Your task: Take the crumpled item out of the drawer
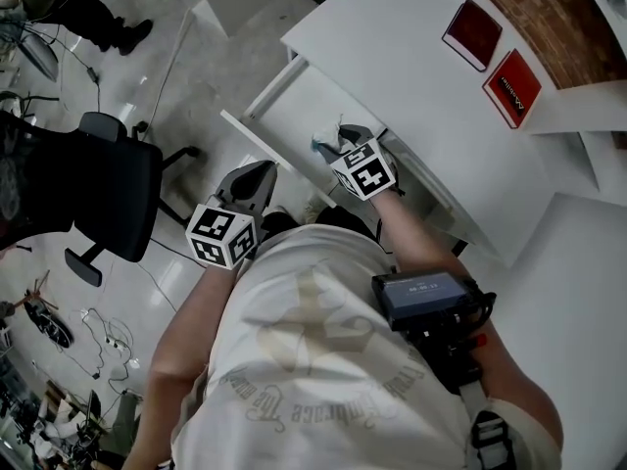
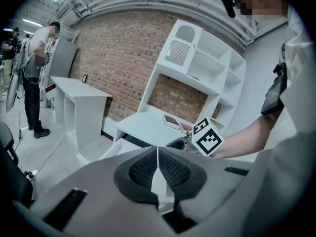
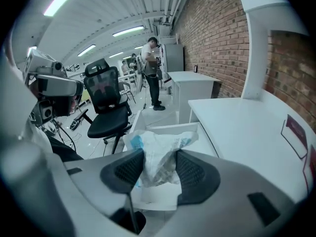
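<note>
Pinching the crumpled item (image 3: 160, 149), a white wrinkled bag with blue print, the right gripper (image 3: 159, 174) is clamping it between both dark pads, jaws standing fairly wide around the wad. The top of the item is bulging up above the pads. In the head view the item (image 1: 328, 143) is showing just above centre, at the tip of the right gripper (image 1: 351, 151), over the right part of the open drawer (image 1: 257, 137). In the right gripper view the drawer (image 3: 170, 128) is lying right behind and below the item, its white inside showing under the bag; cannot tell whether the bag's lower end is touching the drawer floor.

The drawer is sticking out from under the white desk (image 1: 421, 76), toward the left of the head view. Two red booklets (image 1: 473, 33) (image 1: 511, 86) are lying flat on the desk top at upper right, near each other, well apart from the drawer.

The left gripper (image 2: 158, 169) is keeping its jaws pressed together with nothing between them; in the head view it (image 1: 261, 174) is hovering left of centre, beside the drawer front and apart from the item.

A black office chair (image 1: 108, 184) is standing at left of the head view. A white shelf unit (image 2: 207, 58) with open compartments is rising above the desk at upper right of the left gripper view.
</note>
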### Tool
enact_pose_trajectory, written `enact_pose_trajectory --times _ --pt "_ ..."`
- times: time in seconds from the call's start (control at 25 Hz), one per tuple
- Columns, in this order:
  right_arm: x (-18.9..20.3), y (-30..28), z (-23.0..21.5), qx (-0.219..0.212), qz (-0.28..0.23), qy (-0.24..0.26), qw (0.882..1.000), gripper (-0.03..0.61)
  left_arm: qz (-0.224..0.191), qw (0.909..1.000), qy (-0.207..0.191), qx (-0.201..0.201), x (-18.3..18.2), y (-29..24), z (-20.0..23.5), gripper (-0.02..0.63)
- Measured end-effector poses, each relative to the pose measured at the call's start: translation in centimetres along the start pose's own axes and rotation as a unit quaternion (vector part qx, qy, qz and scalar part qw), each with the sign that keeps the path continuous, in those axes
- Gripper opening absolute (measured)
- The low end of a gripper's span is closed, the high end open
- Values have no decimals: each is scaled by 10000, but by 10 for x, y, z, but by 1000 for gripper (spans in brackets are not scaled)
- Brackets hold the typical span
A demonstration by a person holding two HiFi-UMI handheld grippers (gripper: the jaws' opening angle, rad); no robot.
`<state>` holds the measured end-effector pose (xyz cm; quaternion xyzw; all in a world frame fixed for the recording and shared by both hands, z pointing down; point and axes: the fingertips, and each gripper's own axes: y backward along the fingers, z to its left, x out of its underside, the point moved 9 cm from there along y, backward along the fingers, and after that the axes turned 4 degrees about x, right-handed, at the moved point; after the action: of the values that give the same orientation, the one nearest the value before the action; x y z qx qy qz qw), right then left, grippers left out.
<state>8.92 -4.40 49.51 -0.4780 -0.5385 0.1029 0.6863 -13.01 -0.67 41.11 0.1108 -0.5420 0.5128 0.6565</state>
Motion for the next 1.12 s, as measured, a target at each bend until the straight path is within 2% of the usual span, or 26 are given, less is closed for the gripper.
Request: enact_pose_trajectory --times 0.44,0.88,1.12 --pt "-11 31 3 50 -401 -129 9991 213 -222 9996 -133 60 -10 1 -3 28" --pt "-37 68 2 -180 -1404 -426 9890 204 -265 9995 -176 -2 -13 -7 -3 28" --pt "-39 84 -4 -258 -1735 -619 9825 201 -274 9994 -228 9 -15 -13 -6 28"
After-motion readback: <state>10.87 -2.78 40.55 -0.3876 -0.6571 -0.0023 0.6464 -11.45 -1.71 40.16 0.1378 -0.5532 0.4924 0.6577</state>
